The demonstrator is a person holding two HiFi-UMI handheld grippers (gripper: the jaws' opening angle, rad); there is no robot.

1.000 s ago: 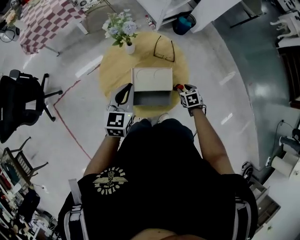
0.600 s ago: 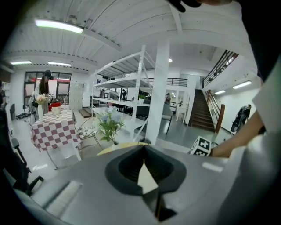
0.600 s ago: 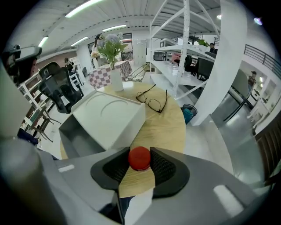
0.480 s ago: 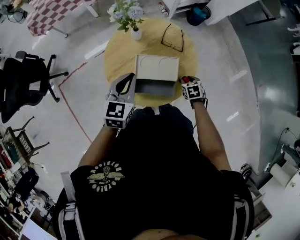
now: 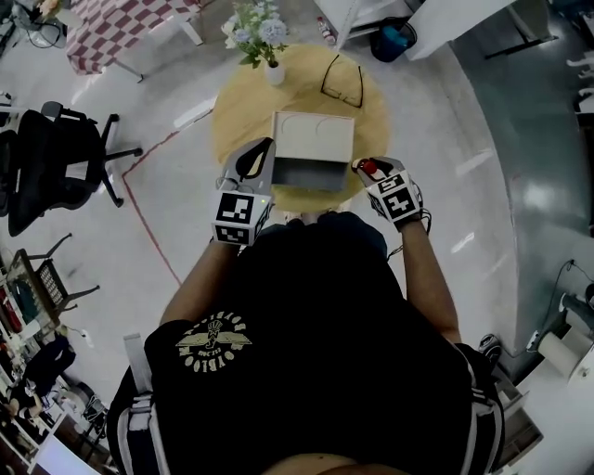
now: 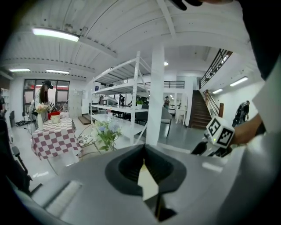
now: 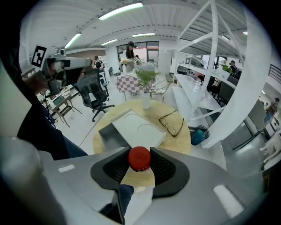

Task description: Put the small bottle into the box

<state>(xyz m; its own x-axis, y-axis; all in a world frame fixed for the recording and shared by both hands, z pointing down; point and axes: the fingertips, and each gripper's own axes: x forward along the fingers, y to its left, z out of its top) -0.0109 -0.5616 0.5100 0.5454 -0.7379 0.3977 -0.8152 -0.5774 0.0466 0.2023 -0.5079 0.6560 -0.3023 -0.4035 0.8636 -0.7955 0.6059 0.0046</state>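
The small bottle (image 5: 369,167) shows its red cap (image 7: 139,157) between the pads of my right gripper (image 7: 139,166), which is shut on it. Those jaws have just been closing a little around it. The bottle hangs above the near right edge of the round wooden table (image 5: 239,104), right of the box. The cream box (image 5: 314,137) sits mid-table, its grey inside (image 7: 106,137) open toward me. My left gripper (image 5: 263,150) is at the box's left side. A thin cream edge (image 6: 147,182) sits pinched between its jaws.
Black glasses (image 5: 342,82) lie behind the box, and a white vase of flowers (image 5: 271,67) stands at the far left rim. On the floor around are an office chair (image 5: 56,176), a checkered table (image 5: 111,28) and a blue bin (image 5: 391,42).
My right gripper has risen off the table with the bottle and come nearer to me. The left gripper stays at the box's left side.
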